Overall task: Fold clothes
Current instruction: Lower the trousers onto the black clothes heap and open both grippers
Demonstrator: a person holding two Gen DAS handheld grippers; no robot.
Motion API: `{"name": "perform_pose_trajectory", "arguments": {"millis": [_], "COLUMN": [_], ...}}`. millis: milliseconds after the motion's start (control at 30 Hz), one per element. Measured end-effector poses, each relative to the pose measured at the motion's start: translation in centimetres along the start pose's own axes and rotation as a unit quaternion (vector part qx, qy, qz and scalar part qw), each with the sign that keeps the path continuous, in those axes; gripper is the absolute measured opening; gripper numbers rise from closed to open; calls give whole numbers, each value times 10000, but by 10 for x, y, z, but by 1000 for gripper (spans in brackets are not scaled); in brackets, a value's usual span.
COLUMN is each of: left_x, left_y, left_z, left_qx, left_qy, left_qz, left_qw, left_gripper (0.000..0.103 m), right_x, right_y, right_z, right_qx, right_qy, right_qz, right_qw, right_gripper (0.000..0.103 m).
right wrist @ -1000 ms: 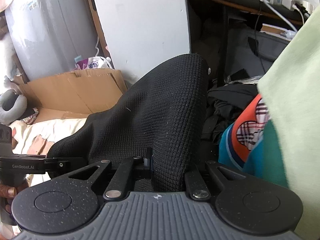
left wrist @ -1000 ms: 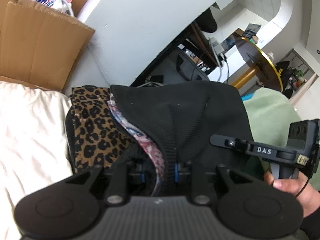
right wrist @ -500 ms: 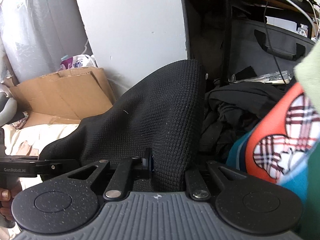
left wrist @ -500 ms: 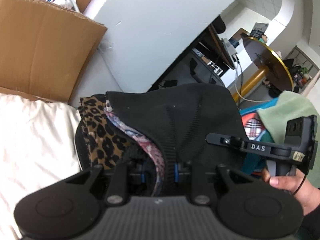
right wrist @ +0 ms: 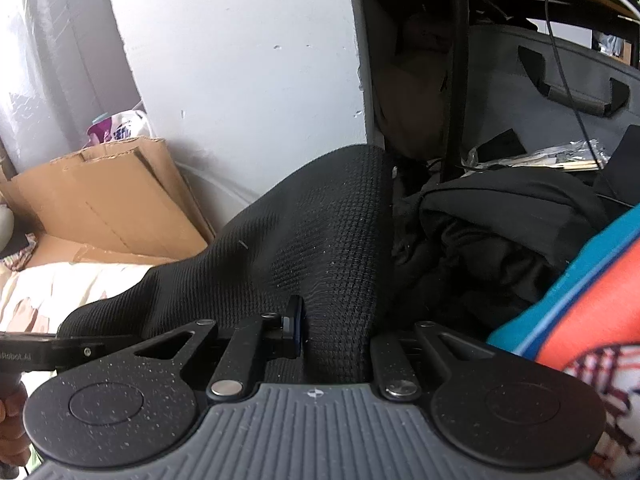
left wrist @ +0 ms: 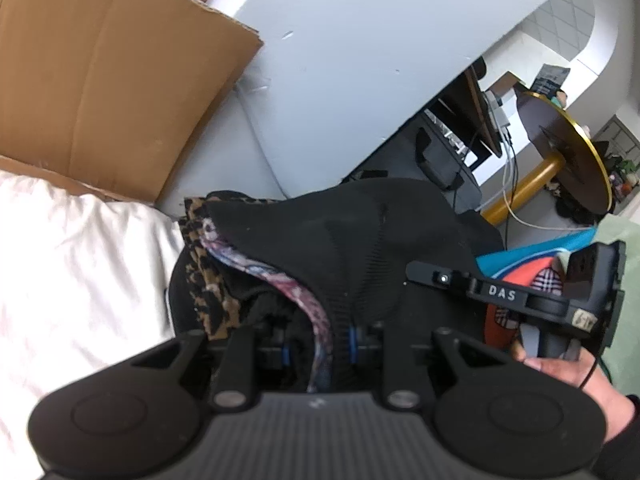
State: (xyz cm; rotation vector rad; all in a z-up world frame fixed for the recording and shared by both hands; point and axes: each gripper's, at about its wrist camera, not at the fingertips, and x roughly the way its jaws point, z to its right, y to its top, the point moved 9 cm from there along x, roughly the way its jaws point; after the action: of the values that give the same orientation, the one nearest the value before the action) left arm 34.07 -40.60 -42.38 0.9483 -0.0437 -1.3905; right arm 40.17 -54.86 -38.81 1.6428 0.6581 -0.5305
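The black waffle-knit garment [right wrist: 320, 240] spans sideways between the left gripper [left wrist: 320, 344] and right gripper [right wrist: 336, 336], each clamped on an edge, above the cream bed sheet [left wrist: 80, 260].

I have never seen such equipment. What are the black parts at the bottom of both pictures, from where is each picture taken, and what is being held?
There is no robot here. A person holds one hand-held gripper in each hand, and each carries a wide-angle camera that looks forward along its two fingers. The black parts at the bottom are the gripper's own body.

The left picture comes from the left hand-held gripper. It is closed on the ribbed edge of a black knit garment; a pink patterned cloth also runs between its fingers. A leopard-print cloth lies beside it, on pale bedding. At the right you see the person's hand holding the other tool.

The right picture comes from the right hand-held gripper, which pinches the same black garment. Cardboard stands behind it.
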Motion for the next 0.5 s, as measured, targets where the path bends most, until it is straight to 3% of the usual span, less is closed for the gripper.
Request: {"name": "perform_pose_trajectory", "arguments": {"millis": [133, 300, 367, 500], "left_x": [9, 18, 20, 27], "left_y": [2, 6, 8, 7], "left_z": [-11, -15, -14, -21], "left_qx": [-199, -182, -163, -333], "left_qy": [44, 94, 105, 144], "left_qz": [-19, -110, -145, -260], "left_qw": [9998, 9997, 9997, 9990], "left_gripper": [26, 26, 26, 26], "right_x": [19, 41, 45, 47], "right_y": [-1, -2, -1, 2], "right_z": [8, 16, 18, 25], "right_qx": [125, -130, -195, -86], "right_qy": [5, -338, -454, -635], "right_qz": [0, -74, -112, -184], "right_qw": [9999, 9993, 9987, 9978], "right_gripper": [13, 20, 27, 33]}}
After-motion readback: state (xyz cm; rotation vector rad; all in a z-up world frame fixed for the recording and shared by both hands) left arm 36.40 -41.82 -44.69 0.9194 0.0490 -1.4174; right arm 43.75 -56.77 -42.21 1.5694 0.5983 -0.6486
